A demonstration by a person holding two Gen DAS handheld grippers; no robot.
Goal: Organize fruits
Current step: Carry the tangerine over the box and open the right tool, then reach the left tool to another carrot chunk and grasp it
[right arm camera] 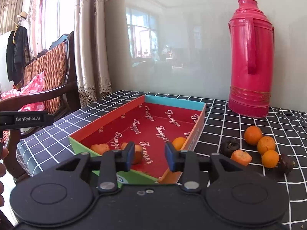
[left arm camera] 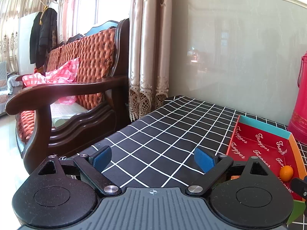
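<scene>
A shallow cardboard box (right arm camera: 173,101) with a red inside lies on the checked tablecloth. Inside it are one orange (right arm camera: 179,142) in the near right corner and two carrot pieces (right arm camera: 99,148) (right arm camera: 138,154) near the front wall. My right gripper (right arm camera: 149,153) hovers over the box's near end, open, with nothing pressed between its pads. The second carrot piece lies just behind its left finger. Right of the box sit three oranges (right arm camera: 266,145), a carrot piece (right arm camera: 241,157) and two dark fruits (right arm camera: 229,146). My left gripper (left arm camera: 153,159) stands wide open over bare cloth, left of the box (left arm camera: 264,125).
A tall pink thermos (right arm camera: 249,57) stands at the back right against the glossy wall. A wooden sofa (left arm camera: 76,95) with orange cushions sits off the table's left edge. A hand (right arm camera: 2,153) shows at the left edge, by the left gripper's body (right arm camera: 25,119).
</scene>
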